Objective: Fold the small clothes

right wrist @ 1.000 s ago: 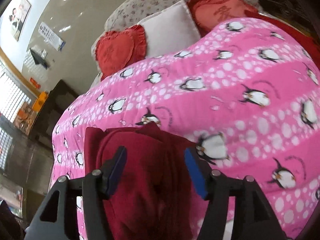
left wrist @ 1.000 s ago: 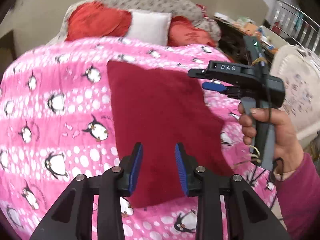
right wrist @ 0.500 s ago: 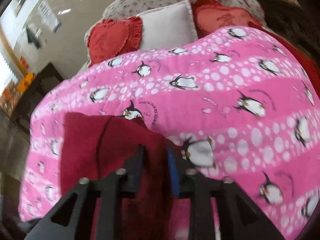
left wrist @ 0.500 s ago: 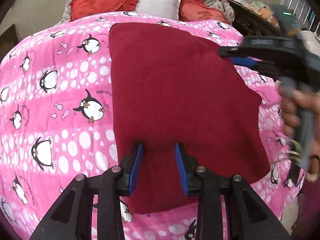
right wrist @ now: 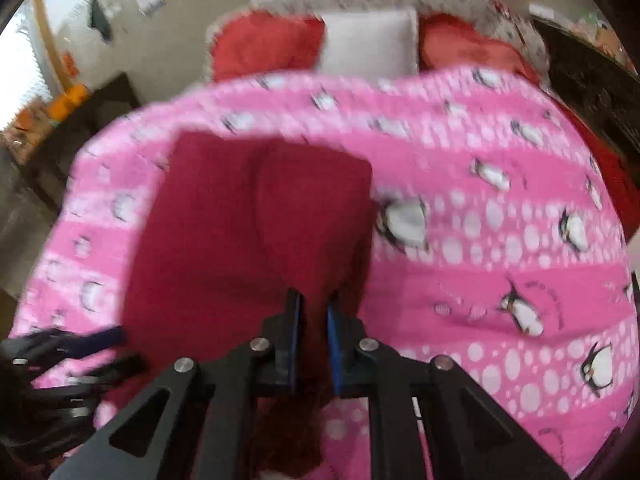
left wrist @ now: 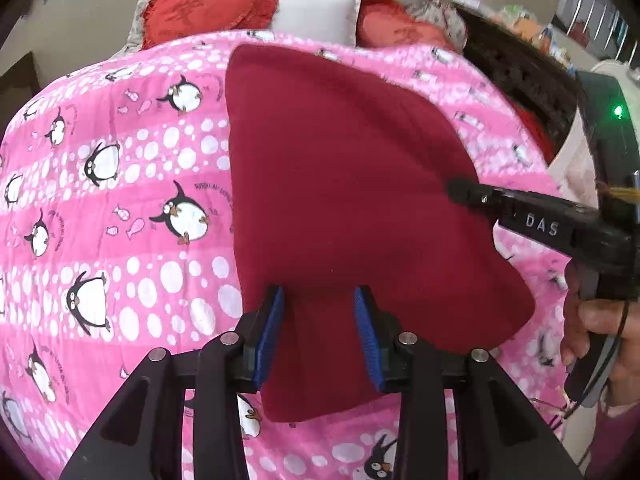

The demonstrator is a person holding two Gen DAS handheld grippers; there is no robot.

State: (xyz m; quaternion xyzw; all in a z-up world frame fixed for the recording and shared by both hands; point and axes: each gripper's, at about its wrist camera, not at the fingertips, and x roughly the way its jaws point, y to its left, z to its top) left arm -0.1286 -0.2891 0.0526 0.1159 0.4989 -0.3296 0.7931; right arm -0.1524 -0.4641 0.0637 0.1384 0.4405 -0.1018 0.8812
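Motion blur smears the right wrist view; the red cloth's [right wrist: 248, 240] near edge hides behind the right claw [right wrist: 314, 344].

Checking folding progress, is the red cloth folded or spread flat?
Partly folded: the red cloth shows one layer lapped over another; right tongs pinch its near edge.

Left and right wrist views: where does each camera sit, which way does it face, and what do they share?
Left wrist: on the left gripper, facing the pillows; open fingers over the red cloth; the right gripper and hand show.
Right wrist: on the right gripper, facing the pillows; fingers pinch the cloth; blurred.
Shared: cloth, penguin blanket, pillows.
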